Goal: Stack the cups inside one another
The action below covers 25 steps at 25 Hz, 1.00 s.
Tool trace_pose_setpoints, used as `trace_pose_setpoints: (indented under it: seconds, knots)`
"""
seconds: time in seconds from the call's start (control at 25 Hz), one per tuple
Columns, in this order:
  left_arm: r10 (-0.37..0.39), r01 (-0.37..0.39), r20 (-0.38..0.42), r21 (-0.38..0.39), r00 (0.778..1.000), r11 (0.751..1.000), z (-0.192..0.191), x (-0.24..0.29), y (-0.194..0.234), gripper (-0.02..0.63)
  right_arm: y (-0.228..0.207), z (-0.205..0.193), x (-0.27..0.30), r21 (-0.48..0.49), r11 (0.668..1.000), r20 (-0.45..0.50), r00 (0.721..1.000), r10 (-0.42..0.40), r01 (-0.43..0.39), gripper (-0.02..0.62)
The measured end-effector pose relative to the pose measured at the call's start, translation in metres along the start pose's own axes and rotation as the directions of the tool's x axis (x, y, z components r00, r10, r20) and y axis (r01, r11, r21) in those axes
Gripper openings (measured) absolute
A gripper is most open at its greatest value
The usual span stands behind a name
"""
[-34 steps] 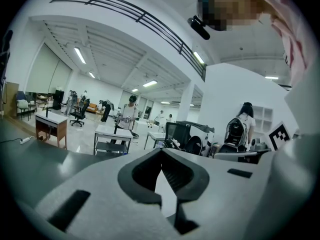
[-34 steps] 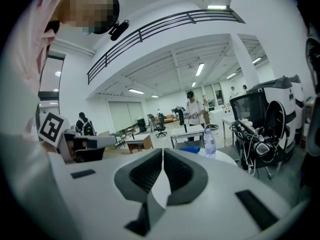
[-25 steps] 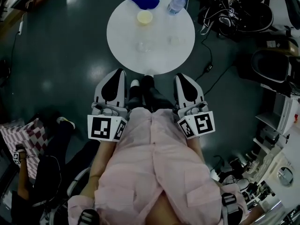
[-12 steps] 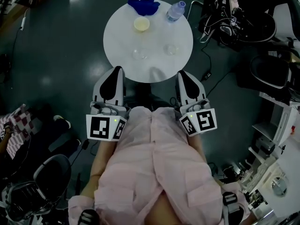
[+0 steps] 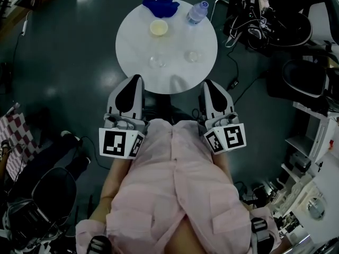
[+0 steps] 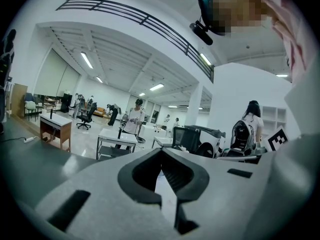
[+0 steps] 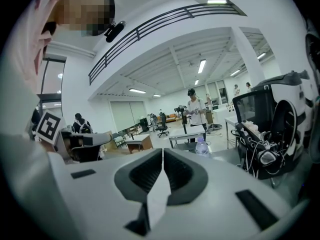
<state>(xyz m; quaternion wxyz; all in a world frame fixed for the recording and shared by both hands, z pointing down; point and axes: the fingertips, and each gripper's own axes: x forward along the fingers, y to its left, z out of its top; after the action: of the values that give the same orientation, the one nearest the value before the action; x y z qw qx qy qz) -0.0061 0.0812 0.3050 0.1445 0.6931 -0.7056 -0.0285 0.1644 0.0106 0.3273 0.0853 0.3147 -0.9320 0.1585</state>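
The left gripper (image 5: 132, 83) and right gripper (image 5: 210, 87) hang just short of the table (image 5: 132, 41), fingers clenched on nothing, probably poised for a first reach. The left clear cup (image 5: 157, 61) and right clear cup (image 5: 193, 56) stand apart mid-table, with the yellow cup (image 5: 159, 28) behind them.

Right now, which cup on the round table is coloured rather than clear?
The yellow cup, at the far side beside the blue cloth. The left clear cup and the right clear cup, closer in, are both see-through.
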Motion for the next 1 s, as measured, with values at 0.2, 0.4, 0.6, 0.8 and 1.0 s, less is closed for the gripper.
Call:
trace_pose_setpoints:
  seconds: [0.2, 0.4, 0.6, 0.8, 1.0]
  knots:
    - [-0.035, 0.035, -0.007, -0.004, 0.999, 0.999, 0.004, 0.005, 0.01, 0.014, 0.005, 0.003, 0.005, 0.007, 0.999, 0.014, 0.999, -0.045, 0.045, 0.032]
    - [-0.1, 0.1, -0.026, 0.003, 0.995, 0.995, 0.018, 0.017, 0.027, 0.014, 0.018, 0.011, 0.019, 0.046, 0.993, 0.03, 0.993, -0.113, 0.111, 0.032]
    - [-0.192, 0.194, -0.063, 0.023, 0.979, 0.981, 0.032, 0.032, 0.043, 0.015, 0.037, 0.017, 0.03, 0.073, 0.98, 0.038, 0.981, -0.188, 0.185, 0.032]
    - [-0.291, 0.294, -0.104, 0.02, 0.951, 0.955, 0.031, 0.047, 0.051, 0.014, 0.041, 0.01, 0.028, 0.121, 0.946, 0.049, 0.95, -0.307, 0.299, 0.032]
    - [-0.364, 0.37, -0.147, 0.013, 0.92, 0.929, 0.023, 0.052, 0.05, 0.015, 0.047, 0.0, 0.016, 0.165, 0.908, 0.05, 0.916, -0.398, 0.386, 0.032]
